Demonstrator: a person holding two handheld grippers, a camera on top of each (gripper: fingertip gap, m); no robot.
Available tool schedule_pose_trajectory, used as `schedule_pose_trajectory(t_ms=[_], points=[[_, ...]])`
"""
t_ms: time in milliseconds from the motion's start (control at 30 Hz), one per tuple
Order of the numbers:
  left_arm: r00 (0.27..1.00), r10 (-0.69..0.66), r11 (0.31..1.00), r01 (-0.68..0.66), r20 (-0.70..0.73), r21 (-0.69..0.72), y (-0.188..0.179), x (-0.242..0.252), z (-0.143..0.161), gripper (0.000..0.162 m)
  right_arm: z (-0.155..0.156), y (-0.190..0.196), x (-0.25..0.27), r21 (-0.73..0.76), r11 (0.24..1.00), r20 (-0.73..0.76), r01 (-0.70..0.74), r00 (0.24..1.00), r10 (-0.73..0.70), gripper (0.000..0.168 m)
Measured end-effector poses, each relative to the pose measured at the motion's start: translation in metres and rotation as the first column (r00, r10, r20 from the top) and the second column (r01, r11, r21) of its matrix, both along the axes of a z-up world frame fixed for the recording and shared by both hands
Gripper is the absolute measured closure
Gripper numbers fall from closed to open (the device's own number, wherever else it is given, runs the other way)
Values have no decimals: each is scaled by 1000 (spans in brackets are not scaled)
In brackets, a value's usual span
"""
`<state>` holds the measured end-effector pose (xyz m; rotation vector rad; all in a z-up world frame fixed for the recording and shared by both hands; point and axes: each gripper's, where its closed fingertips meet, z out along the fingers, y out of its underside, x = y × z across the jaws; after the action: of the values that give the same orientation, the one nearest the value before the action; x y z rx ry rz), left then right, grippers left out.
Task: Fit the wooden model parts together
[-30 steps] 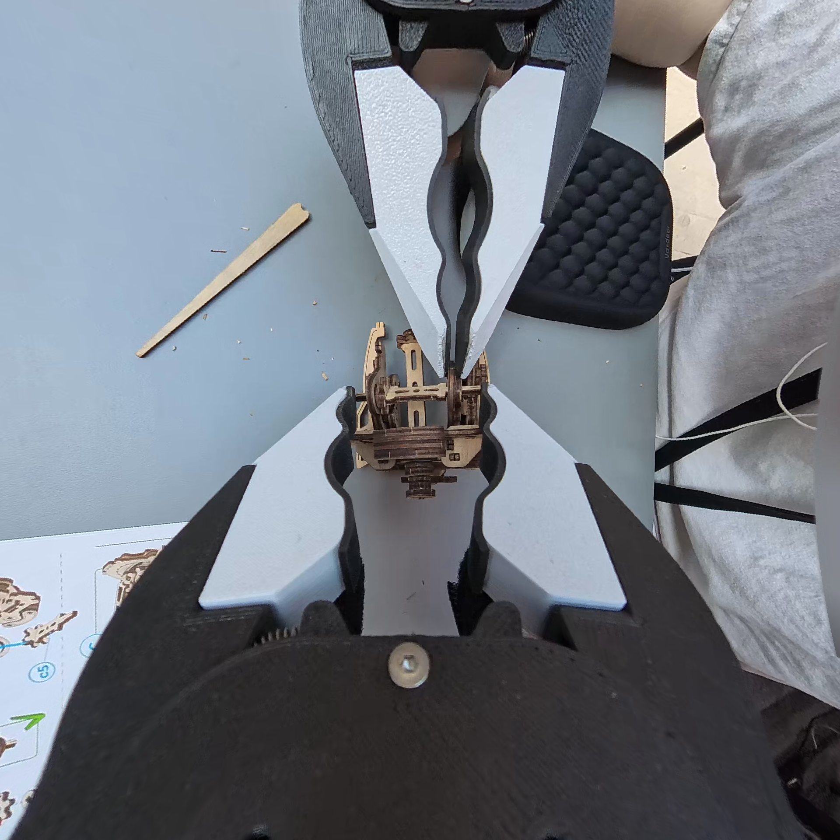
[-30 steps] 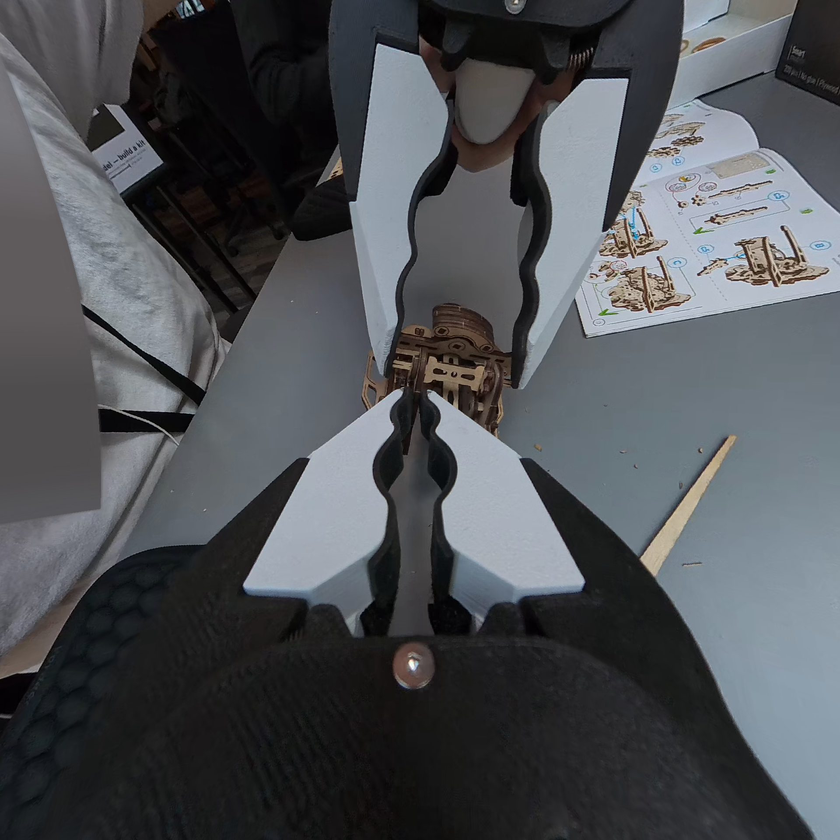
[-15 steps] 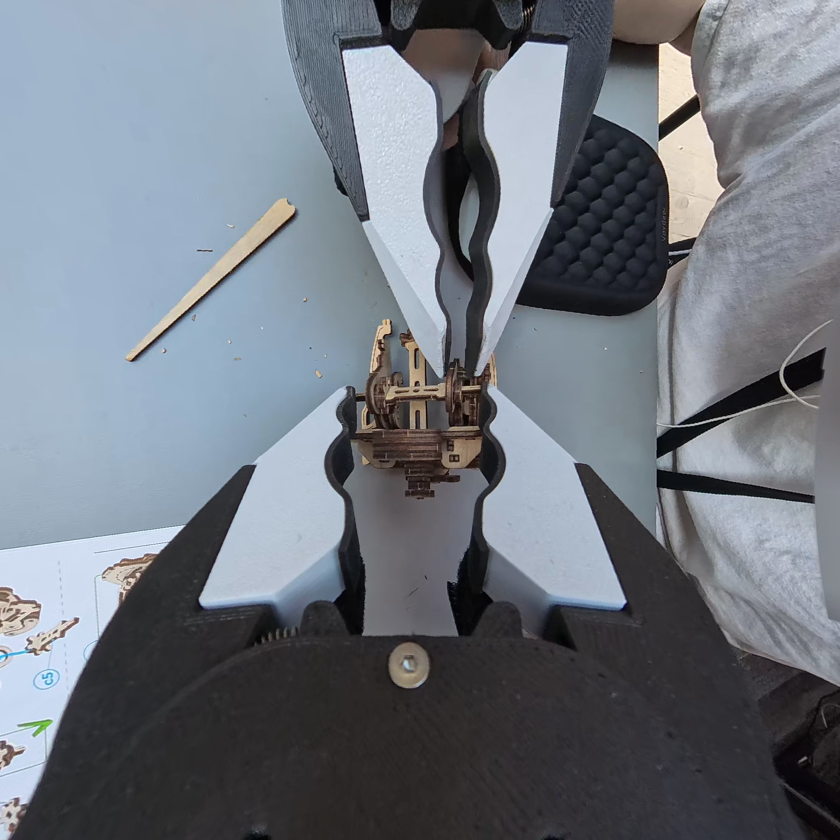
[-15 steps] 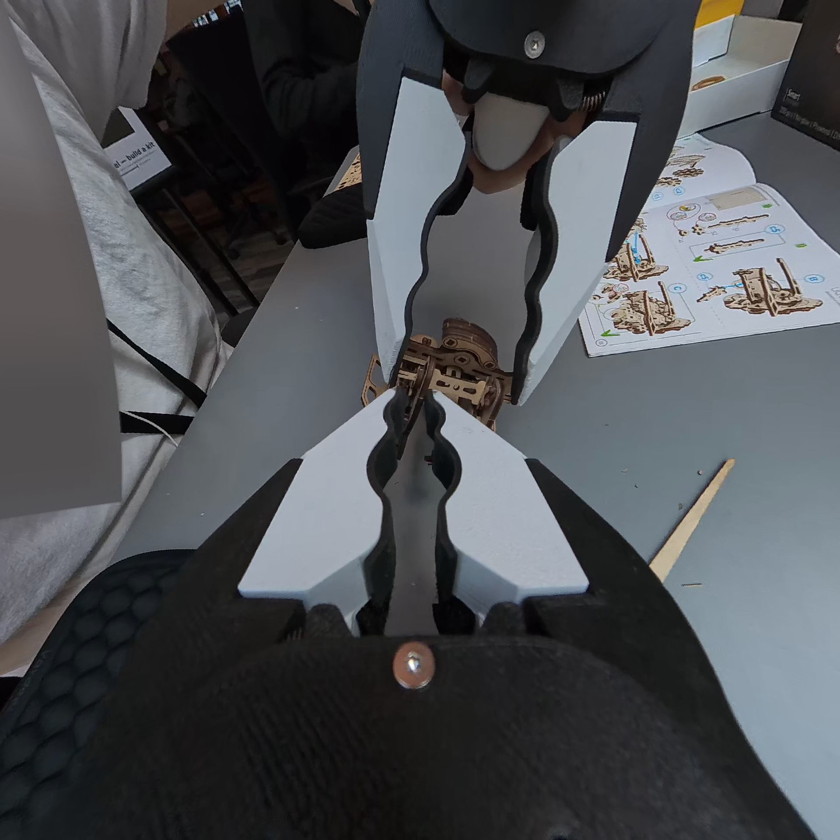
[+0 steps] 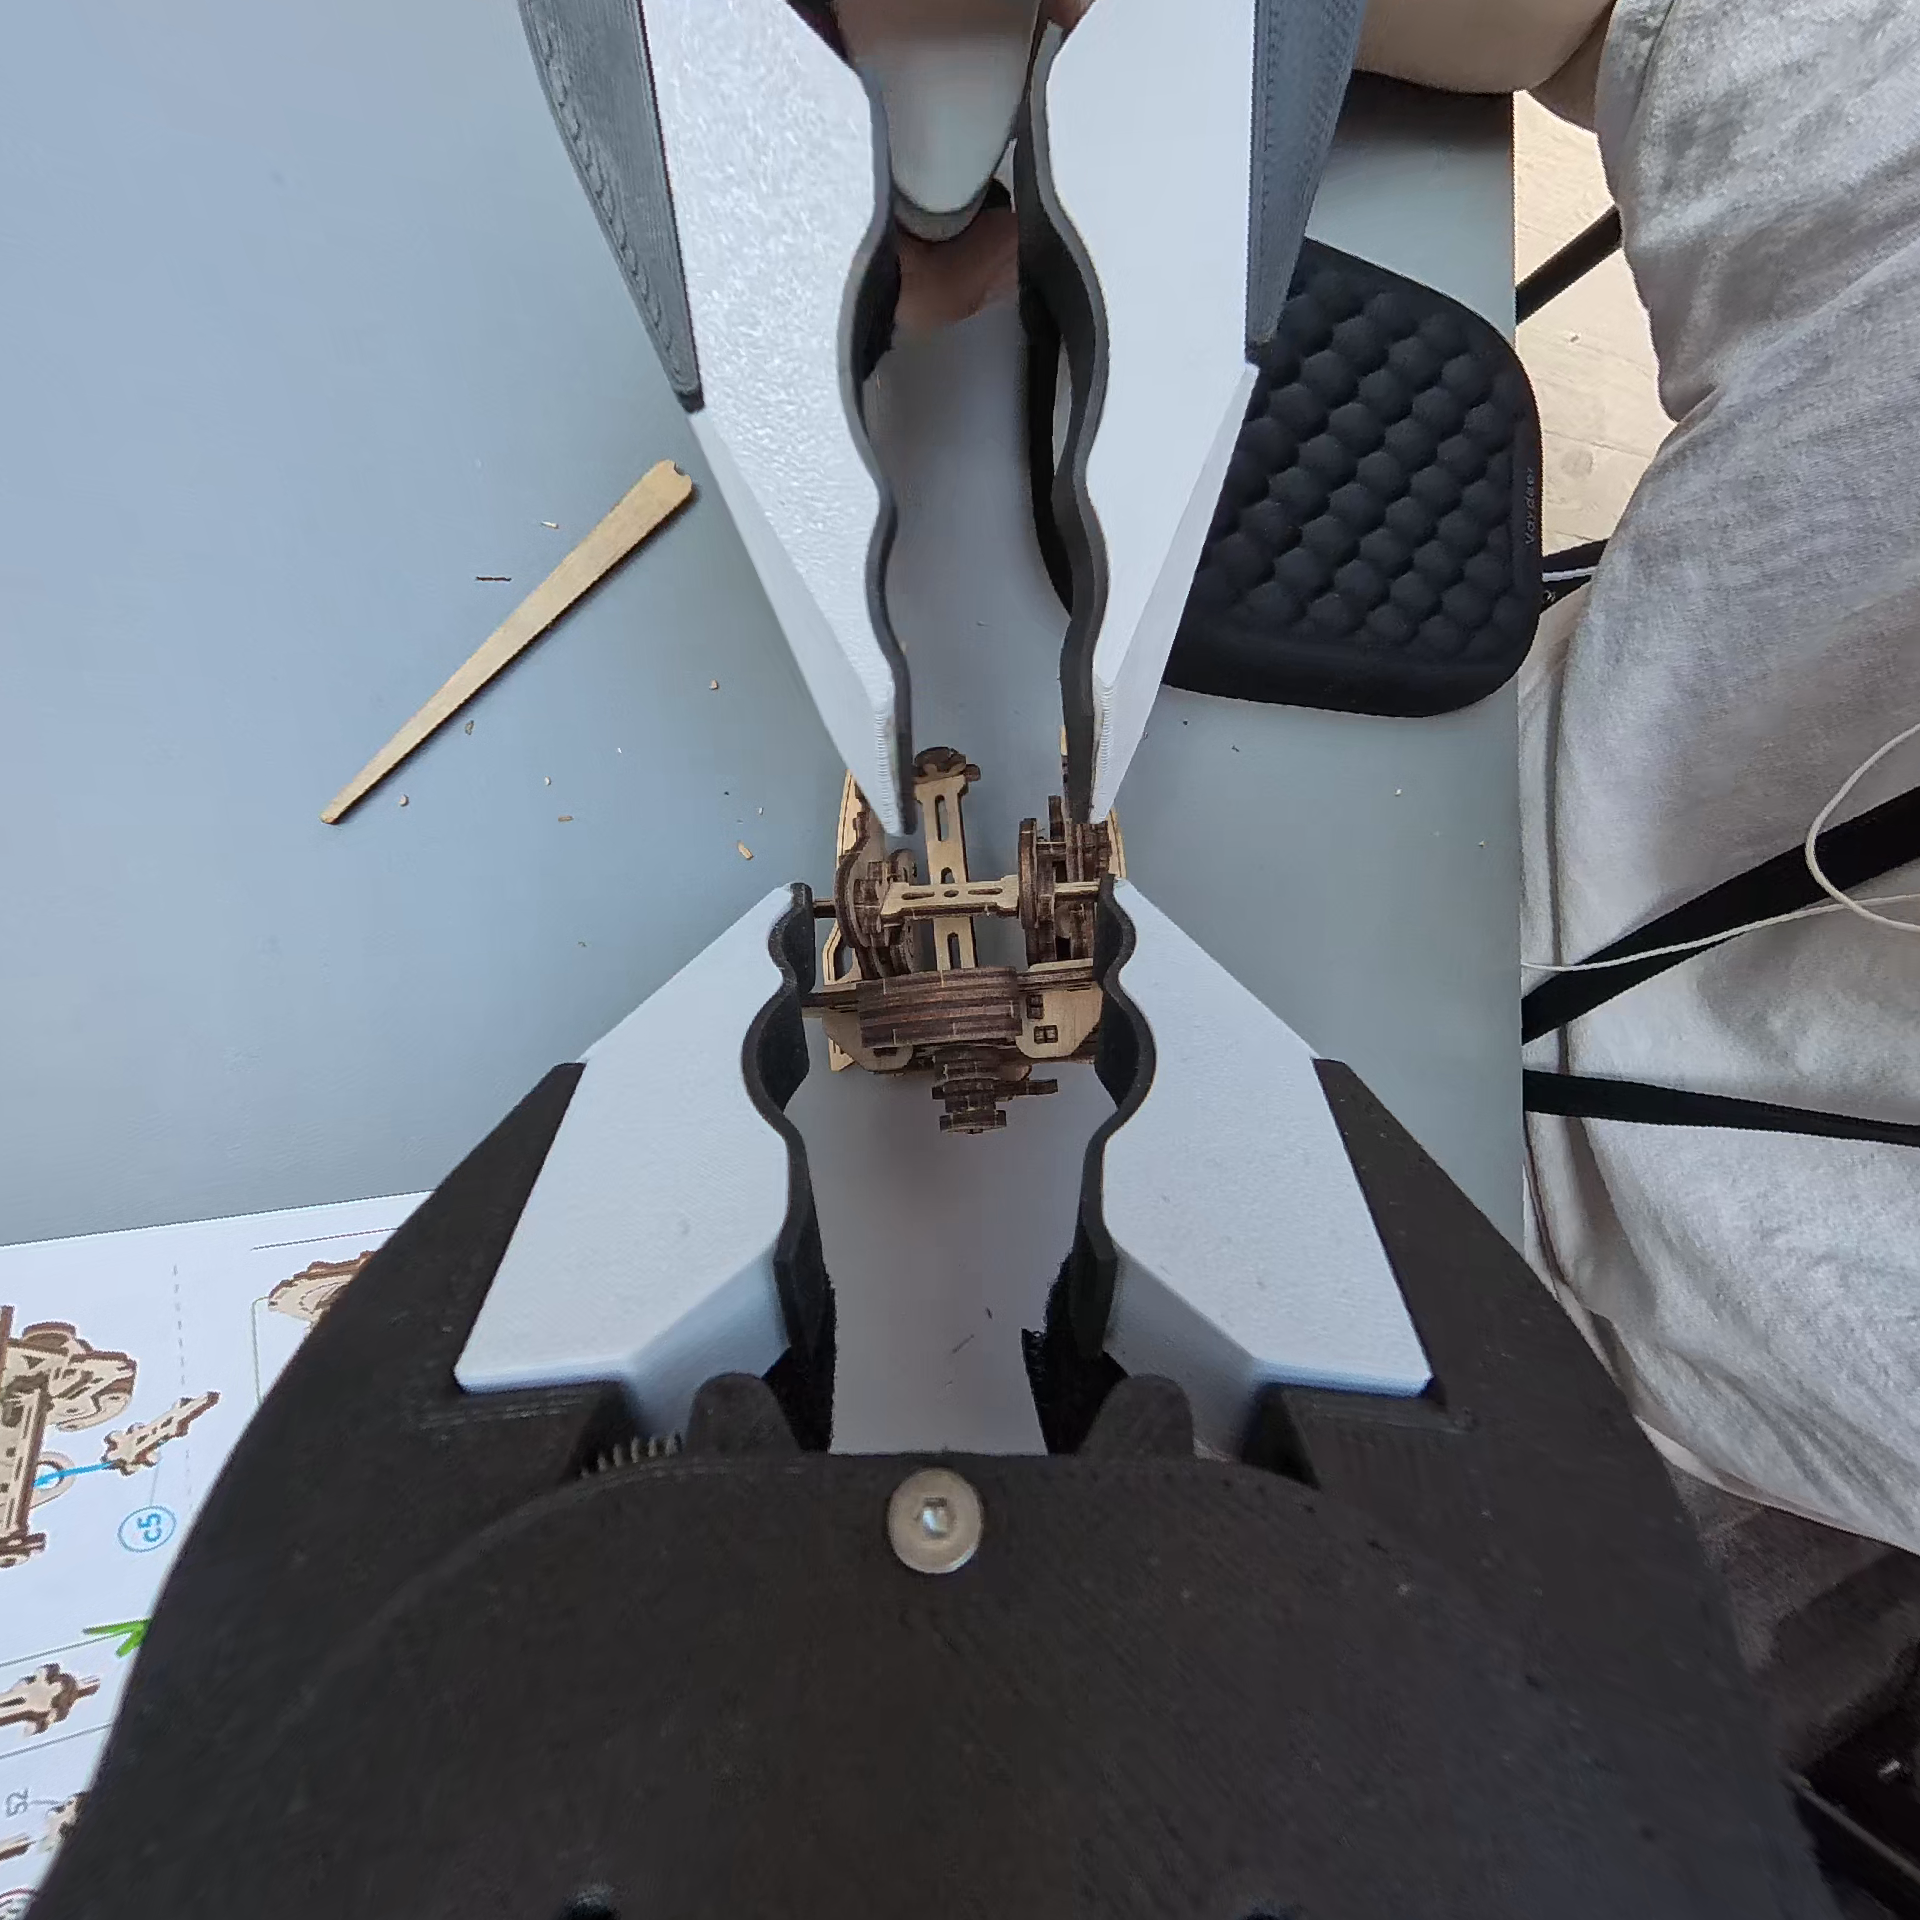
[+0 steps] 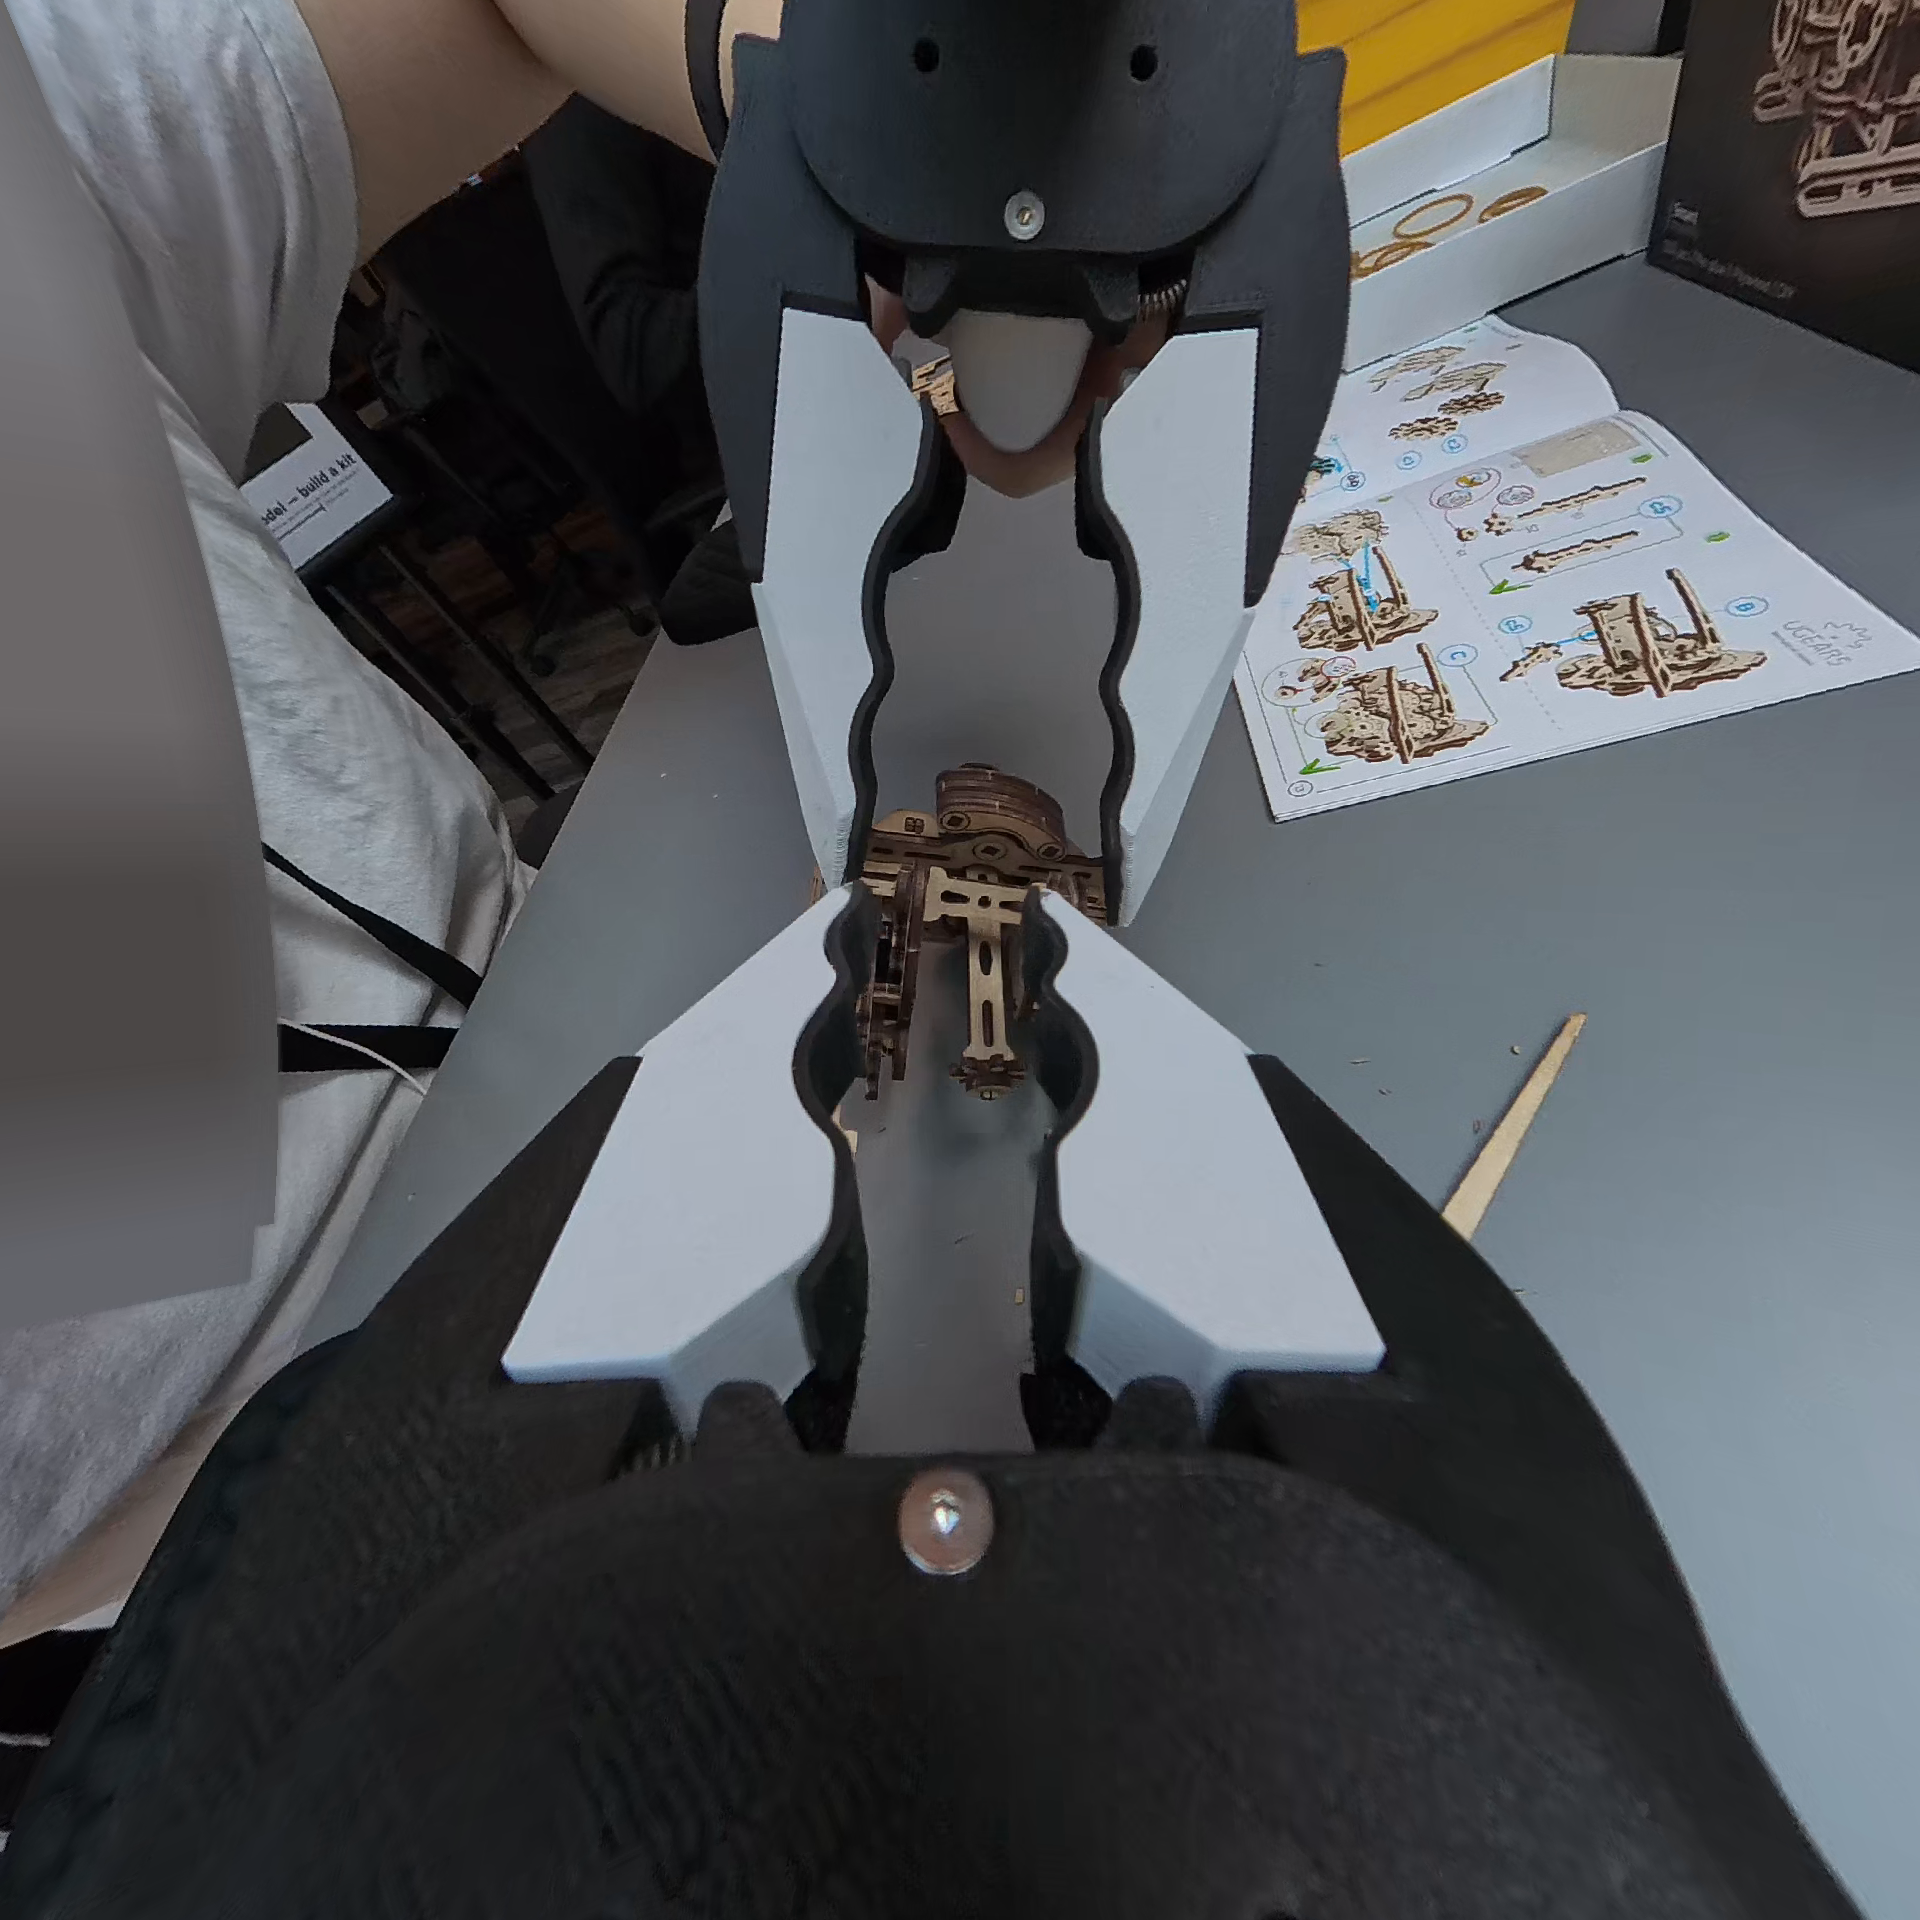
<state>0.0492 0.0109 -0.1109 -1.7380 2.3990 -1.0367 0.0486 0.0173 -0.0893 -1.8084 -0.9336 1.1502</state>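
A small wooden model [image 5: 956, 997] with gears, an axle and an upright post sits just above the grey table [image 5: 312, 416]. My left gripper [image 5: 951, 914] is shut on its base, one pad on each side. My right gripper [image 5: 992, 816] comes in from the opposite side and is open. Its tips straddle the model's top, one beside the post and one at the right-hand wheel. In the right wrist view my right gripper [image 6: 945, 914] brackets the post and a dark gear of the model [image 6: 977, 831]. The left gripper [image 6: 982, 883] clamps the model from behind.
A thin wooden stick [image 5: 509, 639] lies on the table, also in the right wrist view [image 6: 1517, 1122]. An instruction sheet [image 6: 1558, 582], a dark box [image 6: 1787, 156] and a white tray [image 6: 1455, 208] lie beyond. A black padded cushion [image 5: 1382, 499] and a person in grey [image 5: 1745, 727] are at the table edge. Less than 4 cm separates the two grippers' tips. It is some 8 cm from my left tips to the thin wooden stick [image 5: 509, 639].
My right gripper has opened from nearly shut on a thin part of the model to a wide gap, and has moved closer over the model. The left gripper keeps its hold.
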Motion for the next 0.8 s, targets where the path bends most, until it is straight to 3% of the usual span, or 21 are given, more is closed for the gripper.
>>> schedule_pose_trajectory(t_ms=[167, 267, 500, 667, 800], points=[[1000, -15, 1000, 15, 13, 11, -1, 0, 0, 109, -13, 8, -3, -13, 1000, 66, 27, 997, -26, 113], [1000, -31, 999, 30, 5, 20, -3, -1, -2, 109, -18, 7, -6, -28, 1000, 86, 15, 996, -12, 120], [1000, -26, 999, 25, 19, 31, -1, 1, -1, 110, -20, 10, -4, -78, 997, 65, 24, 998, -19, 116], [999, -21, 999, 20, 24, 48, 0, 2, -2, 110, -21, 5, -7, -129, 992, 46, -1, 999, 7, 130], [1000, -14, 999, 13, 18, 40, 0, 1, -2, 110, -22, 4, -9, -105, 994, 47, -13, 999, 18, 128]])
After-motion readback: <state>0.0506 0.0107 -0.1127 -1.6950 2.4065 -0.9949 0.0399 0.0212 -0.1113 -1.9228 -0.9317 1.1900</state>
